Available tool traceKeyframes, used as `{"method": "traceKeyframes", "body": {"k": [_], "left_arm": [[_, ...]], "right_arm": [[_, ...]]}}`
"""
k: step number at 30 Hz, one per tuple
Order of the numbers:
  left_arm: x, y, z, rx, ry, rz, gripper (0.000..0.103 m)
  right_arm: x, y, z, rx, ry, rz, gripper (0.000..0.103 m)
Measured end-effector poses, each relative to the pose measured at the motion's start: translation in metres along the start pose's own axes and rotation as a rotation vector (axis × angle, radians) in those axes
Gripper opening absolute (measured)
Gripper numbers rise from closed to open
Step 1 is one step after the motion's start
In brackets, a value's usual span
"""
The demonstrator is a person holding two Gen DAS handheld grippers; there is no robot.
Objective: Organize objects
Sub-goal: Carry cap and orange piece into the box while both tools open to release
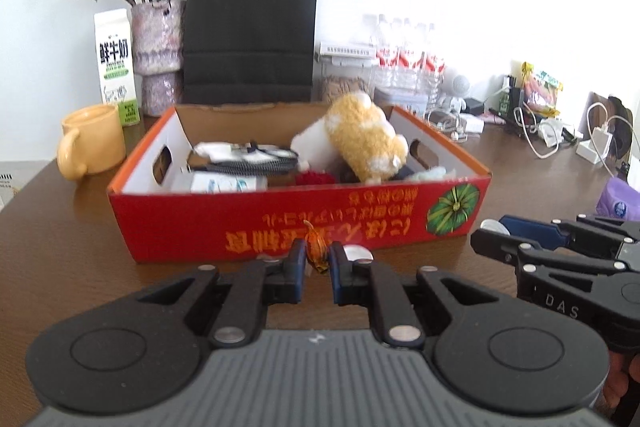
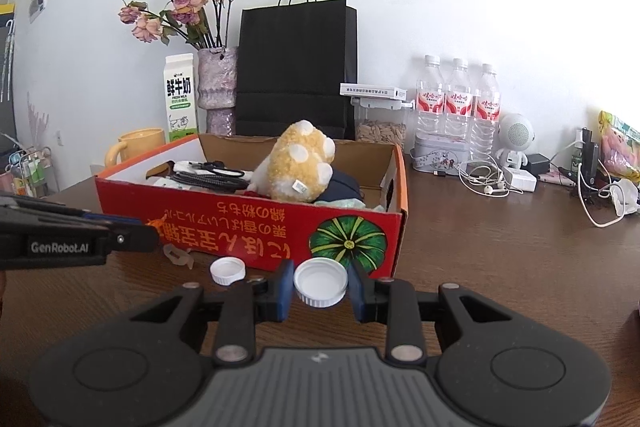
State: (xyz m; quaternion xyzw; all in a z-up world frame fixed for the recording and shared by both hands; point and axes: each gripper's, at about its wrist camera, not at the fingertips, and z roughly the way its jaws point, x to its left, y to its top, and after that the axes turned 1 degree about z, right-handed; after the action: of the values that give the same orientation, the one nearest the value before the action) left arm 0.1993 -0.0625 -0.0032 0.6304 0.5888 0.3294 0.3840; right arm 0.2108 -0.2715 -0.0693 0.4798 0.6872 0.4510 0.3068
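Two pinches going: left gripper (image 1: 318,259) on an orange candy (image 1: 316,253), right gripper (image 2: 320,285) around a white cap (image 2: 320,282) (both just before the red box (image 2: 256,227)), so lift clear over its wall before releasing.

The left tool (image 2: 136,237) reads "GenRobot.AI"; the milk carton (image 2: 182,99) reads "FRESH MILK".

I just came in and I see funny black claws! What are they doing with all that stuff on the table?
A person is tidying up with a hand-held gripper in each hand. The left hand-held gripper pinches a small orange wrapped thing just in front of the red cardboard box. The right hand-held gripper grips a big white lid. A smaller white cap lies on the brown table nearby. The box already holds a fluffy yellow plush toy and some other bits.
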Motion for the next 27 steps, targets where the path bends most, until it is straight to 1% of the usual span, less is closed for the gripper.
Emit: {"method": "traceKeyframes", "body": {"k": [6, 12, 20, 27], "left_arm": [[0.014, 0.026, -0.003, -0.064, 0.019, 0.009, 0.013], [0.021, 0.051, 0.009, -0.101, 0.023, 0.017, 0.013], [0.023, 0.069, 0.039, -0.122, 0.02, 0.021, 0.013], [0.034, 0.081, 0.078, -0.09, 0.03, 0.002, 0.013]], "right_arm": [[0.009, 0.024, 0.005, -0.032, 0.021, -0.034, 0.028], [0.006, 0.053, 0.022, -0.065, 0.0, -0.043, 0.028], [-0.011, 0.085, 0.064, -0.076, -0.044, -0.023, 0.028], [-0.029, 0.094, 0.108, -0.048, -0.058, 0.035, 0.028]]}}
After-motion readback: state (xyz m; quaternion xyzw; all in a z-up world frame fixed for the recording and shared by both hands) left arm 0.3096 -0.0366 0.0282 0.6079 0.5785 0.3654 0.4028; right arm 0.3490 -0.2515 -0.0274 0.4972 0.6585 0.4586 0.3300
